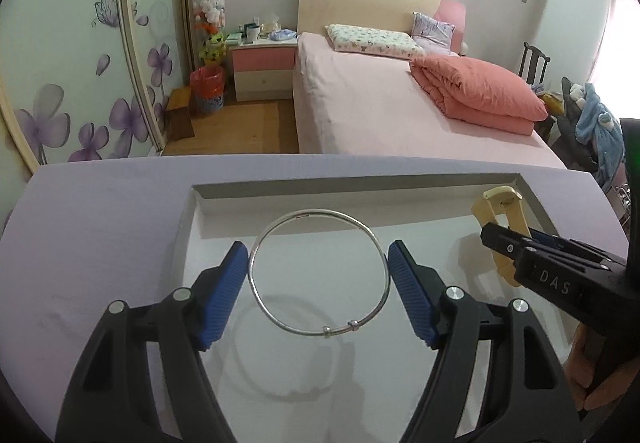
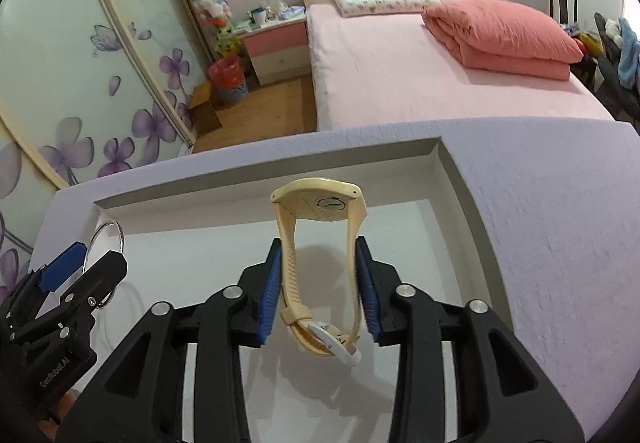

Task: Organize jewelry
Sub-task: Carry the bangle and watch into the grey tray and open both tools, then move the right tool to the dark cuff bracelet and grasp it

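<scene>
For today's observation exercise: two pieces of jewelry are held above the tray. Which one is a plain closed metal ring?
The silver bangle in the left gripper: a thin round metal hoop with two small beads. The cream watch in the right gripper is a strap with a buckle.

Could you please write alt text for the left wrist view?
The left gripper clamps a silver bangle between blue pads above a white tray. At right, the right gripper holds a cream watch; a pink bed lies behind.

Each black tool [image 1: 318, 255] has 2 ribbed blue pads [image 2: 269, 289] and silver screws.
</scene>
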`<state>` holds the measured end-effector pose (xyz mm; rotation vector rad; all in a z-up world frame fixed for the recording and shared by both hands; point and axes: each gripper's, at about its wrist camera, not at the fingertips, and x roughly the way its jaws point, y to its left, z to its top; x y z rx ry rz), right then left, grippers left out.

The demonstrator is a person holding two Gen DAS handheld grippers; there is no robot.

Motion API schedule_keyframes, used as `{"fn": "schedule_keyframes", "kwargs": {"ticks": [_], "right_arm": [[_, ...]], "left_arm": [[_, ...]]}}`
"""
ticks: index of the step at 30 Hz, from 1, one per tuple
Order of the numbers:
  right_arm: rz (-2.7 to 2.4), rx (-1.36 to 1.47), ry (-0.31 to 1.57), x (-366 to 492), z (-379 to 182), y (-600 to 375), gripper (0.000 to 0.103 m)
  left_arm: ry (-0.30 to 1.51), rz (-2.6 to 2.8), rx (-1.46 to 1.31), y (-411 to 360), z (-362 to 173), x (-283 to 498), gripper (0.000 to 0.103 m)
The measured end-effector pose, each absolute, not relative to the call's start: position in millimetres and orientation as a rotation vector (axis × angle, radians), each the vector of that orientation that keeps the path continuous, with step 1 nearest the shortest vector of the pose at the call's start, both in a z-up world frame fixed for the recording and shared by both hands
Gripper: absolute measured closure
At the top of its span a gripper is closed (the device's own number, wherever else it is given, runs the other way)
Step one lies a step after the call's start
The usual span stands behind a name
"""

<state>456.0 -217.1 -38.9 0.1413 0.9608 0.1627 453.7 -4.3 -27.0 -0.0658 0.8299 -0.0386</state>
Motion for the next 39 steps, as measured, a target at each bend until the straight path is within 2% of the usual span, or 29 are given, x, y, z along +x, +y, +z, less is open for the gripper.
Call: {"fn": "schedule_keyframes", "kwargs": {"ticks": [2, 3, 4, 14, 22, 34, 39], "right_arm": [[0.174, 0.142, 0.960, 453.1, -39.5, -218.4, 0.052], [0.177, 0.143, 0.950, 450.7, -37.9, -217.9, 0.042], [0.181, 0.142, 0.933, 447.1, -36.2, -218.5, 0.038], [0.217, 0.177, 0.841, 424.5, -22.2, -239.6, 0.037], [0.219, 0.183, 0.814, 408.9, -10.8, -240.8, 0.035], [0.236, 0.184, 0.734, 354.6, 17.8, -244.7, 0.032], [0.226, 0.150, 0.641, 307.6, 29.6, -252.5, 0.027]], "left_arm": [[0.850, -0.043, -0.082, -3.0, -32.1, 458.0, 0.032], [0.861, -0.045, -0.094, -1.9, -34.3, 459.4, 0.032], [0.876, -0.048, -0.118, 0.7, -36.7, 461.3, 0.032], [0.831, -0.030, -0.205, 22.0, -30.0, 442.1, 0.029], [0.771, 0.013, -0.165, 27.6, -10.1, 415.0, 0.026], [0.655, 0.055, -0.161, 46.9, 20.5, 336.3, 0.023], [0.574, 0.073, -0.145, 53.1, 28.5, 283.2, 0.020]]}}
